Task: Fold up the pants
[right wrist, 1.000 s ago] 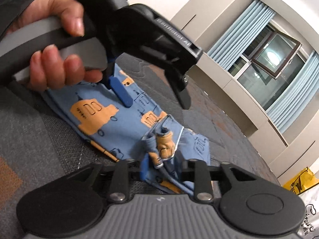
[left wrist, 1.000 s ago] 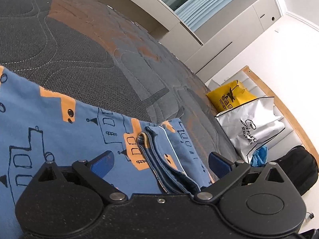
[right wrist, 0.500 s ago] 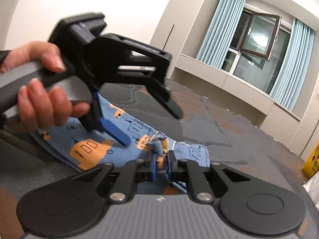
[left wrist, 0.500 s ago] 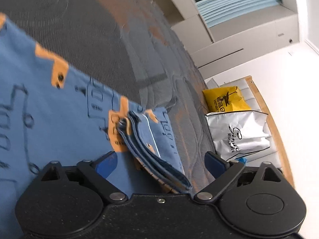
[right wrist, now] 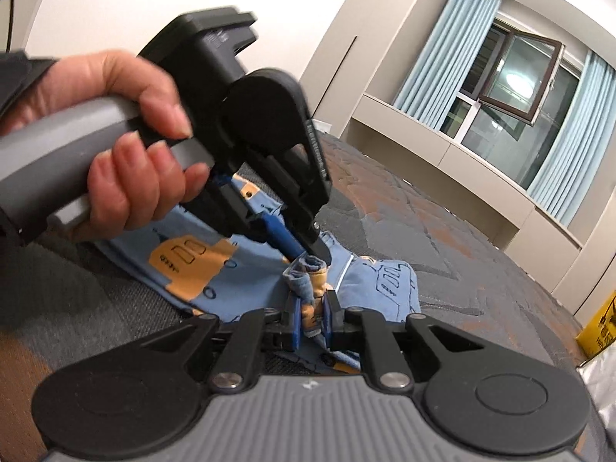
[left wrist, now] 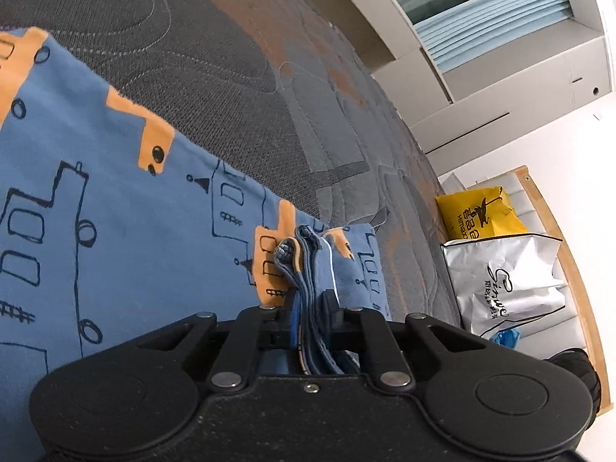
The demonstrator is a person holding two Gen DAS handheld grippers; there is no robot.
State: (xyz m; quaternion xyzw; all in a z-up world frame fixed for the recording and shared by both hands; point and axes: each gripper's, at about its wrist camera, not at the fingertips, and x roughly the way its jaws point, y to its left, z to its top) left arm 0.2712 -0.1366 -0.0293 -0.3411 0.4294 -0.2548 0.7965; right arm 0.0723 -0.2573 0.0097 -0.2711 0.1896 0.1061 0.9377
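Blue printed pants [left wrist: 127, 208] lie on grey quilted mattress [left wrist: 231, 57] | left gripper [left wrist: 311, 321] closing onto bunched hem | right gripper [right wrist: 310, 321] clamped on hem beside it | risk: thin bite slips, layers splay when lifted.

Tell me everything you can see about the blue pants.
The blue pants look like soft knit cotton, printed with orange patches and dark line drawings. They lie spread on the grey quilted mattress. Their bunched hem edge is raised and pinched by both grippers: the left gripper, whose jaws are closing on the layers, and the right gripper, shut on the same bunch.
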